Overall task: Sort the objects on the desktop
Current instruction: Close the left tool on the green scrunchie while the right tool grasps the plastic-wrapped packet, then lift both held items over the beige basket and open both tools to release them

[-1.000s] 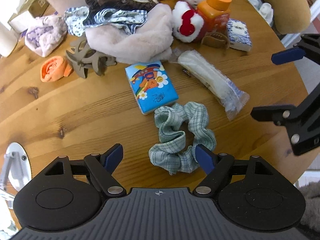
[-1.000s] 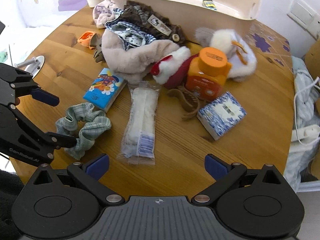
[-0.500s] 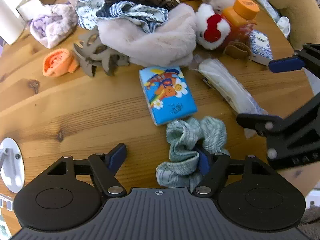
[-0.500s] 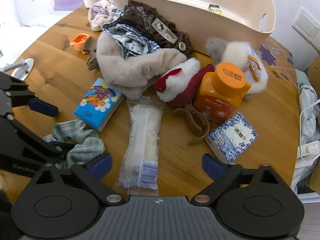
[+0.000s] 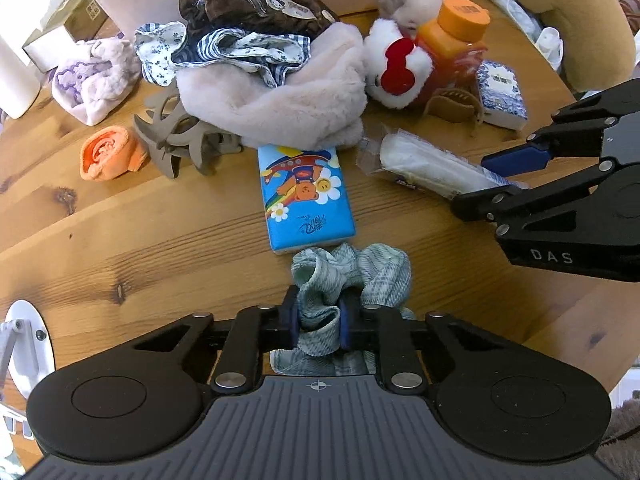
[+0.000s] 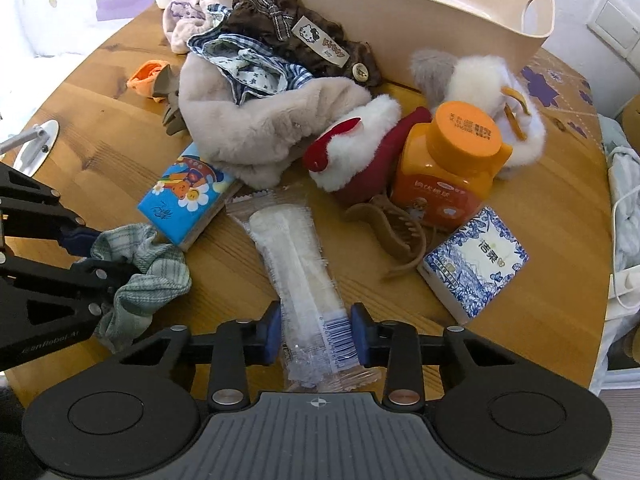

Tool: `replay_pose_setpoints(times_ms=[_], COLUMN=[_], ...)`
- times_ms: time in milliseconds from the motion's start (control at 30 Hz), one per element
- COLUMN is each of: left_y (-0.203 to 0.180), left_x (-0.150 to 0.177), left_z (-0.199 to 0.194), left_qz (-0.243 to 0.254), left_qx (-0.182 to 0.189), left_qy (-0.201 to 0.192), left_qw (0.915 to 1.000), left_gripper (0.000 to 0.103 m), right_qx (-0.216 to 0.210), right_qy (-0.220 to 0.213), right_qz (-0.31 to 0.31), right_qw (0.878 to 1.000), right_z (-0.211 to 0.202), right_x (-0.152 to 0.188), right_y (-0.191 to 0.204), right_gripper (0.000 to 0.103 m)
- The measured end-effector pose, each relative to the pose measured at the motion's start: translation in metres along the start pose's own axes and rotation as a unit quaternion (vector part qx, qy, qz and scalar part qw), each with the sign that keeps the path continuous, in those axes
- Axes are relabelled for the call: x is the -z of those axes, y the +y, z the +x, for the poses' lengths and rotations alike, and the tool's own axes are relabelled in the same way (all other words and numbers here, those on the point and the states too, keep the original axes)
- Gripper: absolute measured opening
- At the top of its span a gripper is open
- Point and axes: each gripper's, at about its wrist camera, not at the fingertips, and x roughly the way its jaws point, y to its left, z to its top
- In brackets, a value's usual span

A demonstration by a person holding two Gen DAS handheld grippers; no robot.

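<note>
While each hand-held gripper closes, left [image 5: 318, 326] on scrunchie [image 5: 352, 272], right [image 6: 314, 330] on wrapped packet [image 6: 300, 264], clutter covers the wooden table [image 5: 140, 232].

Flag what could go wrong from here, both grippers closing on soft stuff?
1. Left gripper is closing on one fold of the green scrunchie; the rest hangs loose and could slip out on lifting.
2. Right gripper is closing on the clear packet at its barcode end; the long far end may droop and drag the blue tissue pack.
</note>
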Motion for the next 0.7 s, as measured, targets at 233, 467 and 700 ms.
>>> replay_pose_setpoints(times_ms=[233, 467, 700], left_y=[0.004, 0.011, 0.022], left_x=[0.005, 0.005, -0.002], left_z=[-0.011, -0.037, -0.054], left_qz=[0.001, 0.006, -0.003], left_qx=[0.011, 0.015, 0.015], left_qy=[-0.017, -0.043, -0.063], left_qw=[0.9998, 0.999, 0.9979], left_gripper=[0.013, 0.012, 0.012], right_qx=[-0.017, -0.021, 0.003], right_qy=[-0.018, -0.052, -0.076], right_qz=[-0.003, -0.012, -0.008], right_qw=[1.0, 0.998, 0.997], right_z=[-0.02, -0.056, -0.077], right_x=[0.002, 0.006, 0.008], right_y=[0.002, 0.009, 0.004], right_gripper=[0.024, 0.023, 0.023])
